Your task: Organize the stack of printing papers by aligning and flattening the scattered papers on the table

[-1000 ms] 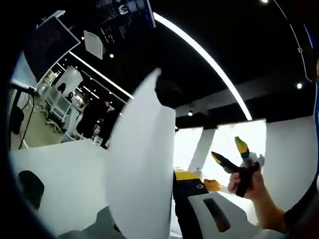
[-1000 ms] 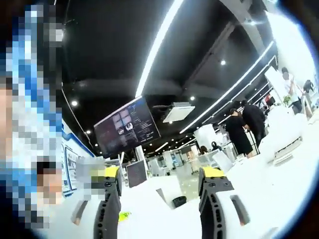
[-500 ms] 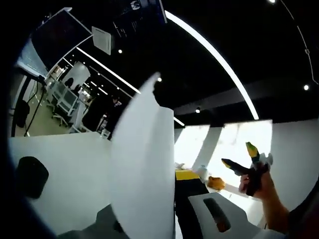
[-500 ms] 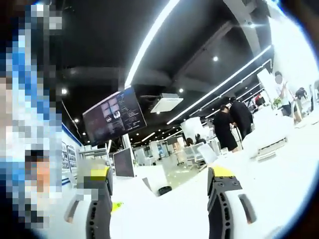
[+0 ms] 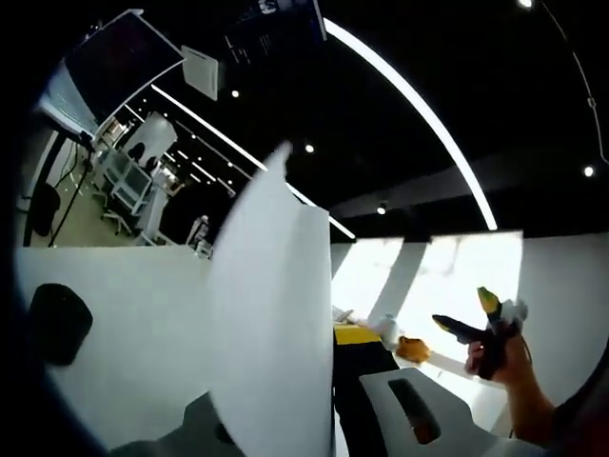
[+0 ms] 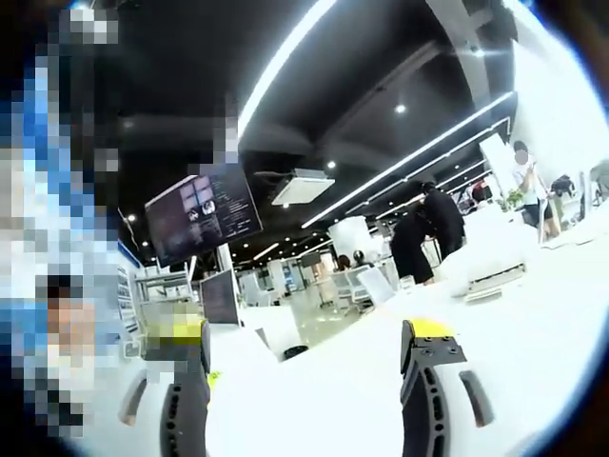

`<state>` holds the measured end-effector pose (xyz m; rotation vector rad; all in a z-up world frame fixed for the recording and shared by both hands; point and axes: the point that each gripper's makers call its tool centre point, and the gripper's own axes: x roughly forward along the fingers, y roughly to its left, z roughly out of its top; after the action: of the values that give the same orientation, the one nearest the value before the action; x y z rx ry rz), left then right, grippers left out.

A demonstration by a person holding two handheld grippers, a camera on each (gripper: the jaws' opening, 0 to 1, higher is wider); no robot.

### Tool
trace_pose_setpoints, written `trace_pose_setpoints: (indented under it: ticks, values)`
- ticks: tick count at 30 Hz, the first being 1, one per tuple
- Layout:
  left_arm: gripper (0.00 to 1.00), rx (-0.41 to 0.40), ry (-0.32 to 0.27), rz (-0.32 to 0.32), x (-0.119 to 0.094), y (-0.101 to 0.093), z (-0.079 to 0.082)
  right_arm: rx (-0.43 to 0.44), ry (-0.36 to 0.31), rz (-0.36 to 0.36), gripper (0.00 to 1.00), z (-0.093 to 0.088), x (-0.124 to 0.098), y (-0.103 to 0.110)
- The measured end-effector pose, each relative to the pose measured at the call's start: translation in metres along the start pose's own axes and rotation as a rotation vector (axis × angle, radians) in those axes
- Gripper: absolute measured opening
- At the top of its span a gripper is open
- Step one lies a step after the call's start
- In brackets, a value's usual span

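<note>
A white paper sheet (image 5: pixel 271 324) stands upright between my left gripper's jaws, curving up past the middle of the left gripper view. My left gripper (image 5: pixel 285 381) is shut on its lower edge; the paper hides the left jaw, and the yellow-tipped right jaw rises beside it. My right gripper (image 5: pixel 466 316) is held by a hand at the right, open, with its yellow-green tips apart and nothing between them. In the right gripper view, that gripper (image 6: pixel 304 335) is wide open over the white table (image 6: pixel 533 314).
A black rounded object (image 5: pixel 57 324) lies on the white table (image 5: pixel 124 314) at the left. A small orange thing (image 5: pixel 411 349) sits beyond the right jaw. Several people (image 6: pixel 419 243) stand by desks far off, under a hanging monitor (image 6: pixel 202 214).
The paper stays gripped upright. In the left gripper view the right gripper has drifted right and a little lower. Both views have shifted slightly with the hands.
</note>
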<state>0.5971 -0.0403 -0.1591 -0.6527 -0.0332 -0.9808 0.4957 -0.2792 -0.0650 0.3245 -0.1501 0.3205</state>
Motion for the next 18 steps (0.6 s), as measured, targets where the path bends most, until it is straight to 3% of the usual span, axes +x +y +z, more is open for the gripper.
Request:
trace_pose_setpoints:
  ticks: [18]
  values:
    - [0.06,-0.015,0.014,-0.001,0.001,0.004,-0.006,0.002,0.017,-0.098,0.80,-0.010,-0.033,-0.031]
